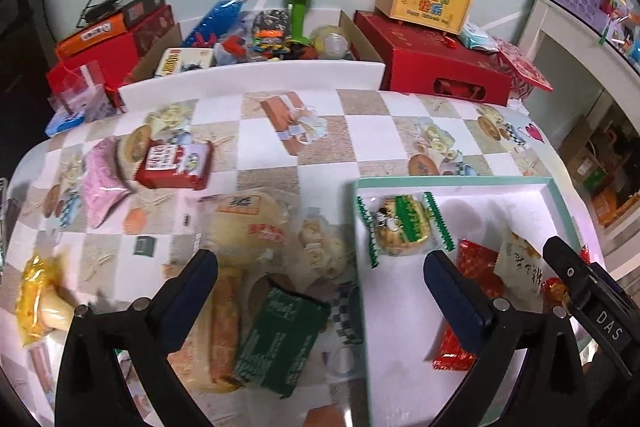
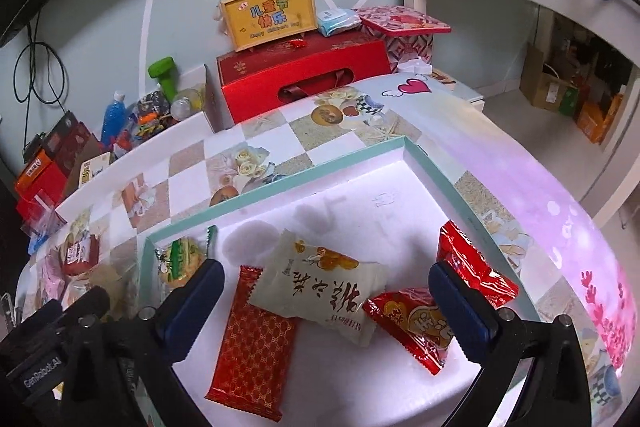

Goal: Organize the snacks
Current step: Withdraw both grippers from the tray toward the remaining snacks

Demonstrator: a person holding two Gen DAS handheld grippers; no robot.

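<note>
Jaws on both grippers stand spread wide with nothing held between them. On the left gripper [image 1: 320,291] the jaws straddle the left rim of the teal-edged tray [image 1: 452,181]: one finger hangs over the loose snacks on the tabletop [image 1: 260,155] outside the tray, the other over the tray's white floor. Below that gripper, just outside the tray's left rim, lie a dark green packet [image 1: 280,339] and a pale bun in clear wrap [image 1: 248,223]. Further left of the tray sit a red-and-white packet [image 1: 176,163], a pink packet [image 1: 102,183] and a yellow packet [image 1: 40,299] near the tabletop's edge.

The right gripper [image 2: 326,307] hovers over the tray's interior. Inside the tray, a green-trimmed wrapped cookie [image 1: 402,227] lies in the left corner nearest the rim. Toward the tray's middle, a white packet with dark lettering [image 2: 324,291] overlaps one end of a long red patterned bar [image 2: 256,339]. A red round-print packet [image 2: 412,323] touches the white packet's other side, and a crinkled red packet [image 2: 468,267] rests against the tray's right wall. Whether the right gripper's fingers touch any packet cannot be told.
</note>
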